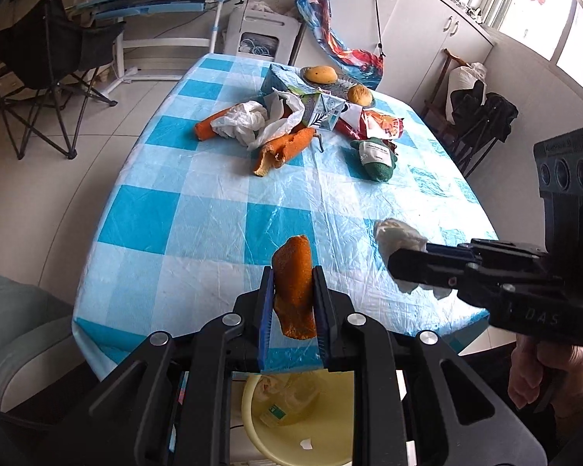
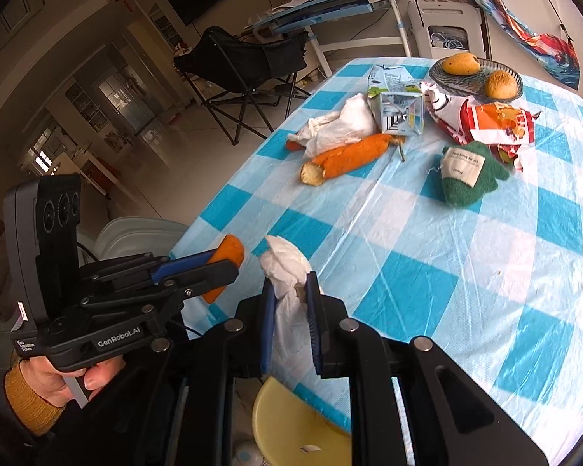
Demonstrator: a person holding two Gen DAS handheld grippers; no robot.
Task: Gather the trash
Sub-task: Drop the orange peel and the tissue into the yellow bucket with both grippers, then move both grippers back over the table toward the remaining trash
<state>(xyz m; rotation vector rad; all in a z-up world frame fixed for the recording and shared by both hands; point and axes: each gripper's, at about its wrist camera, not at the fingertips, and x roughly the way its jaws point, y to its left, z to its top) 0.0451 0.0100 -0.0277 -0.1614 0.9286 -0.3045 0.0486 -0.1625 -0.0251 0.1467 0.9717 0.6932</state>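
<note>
The left claw [image 1: 293, 303] is clamped on a strip of orange peel [image 1: 294, 291], pinched across its middle between the blue pads; the peel's long axis runs up and away from the claw, its rounded tip leaning slightly right, its lower end hanging below the fingers. The rind is pebbled and stiff-looking. The right claw [image 2: 289, 310] is clamped on a crumpled white tissue [image 2: 285, 268] — soft, creased, bunched into a point that sticks forward past the fingertips, with more hanging loose beneath. Both are held over the near edge of the table [image 1: 198, 229], which wears a glossy blue-and-white checked plastic cover. Below them sits a pale yellow bin [image 1: 330, 419] with what may be a wrapper inside, though it is partly hidden. Further off on the table lie more long curled orange peels [image 2: 349, 155], a wad of white plastic bag [image 2: 338, 124], a flattened milk carton [image 2: 396, 105], a red snack wrapper [image 2: 489, 124] and a green knitted piece [image 2: 470, 178] with a paper label.
</note>
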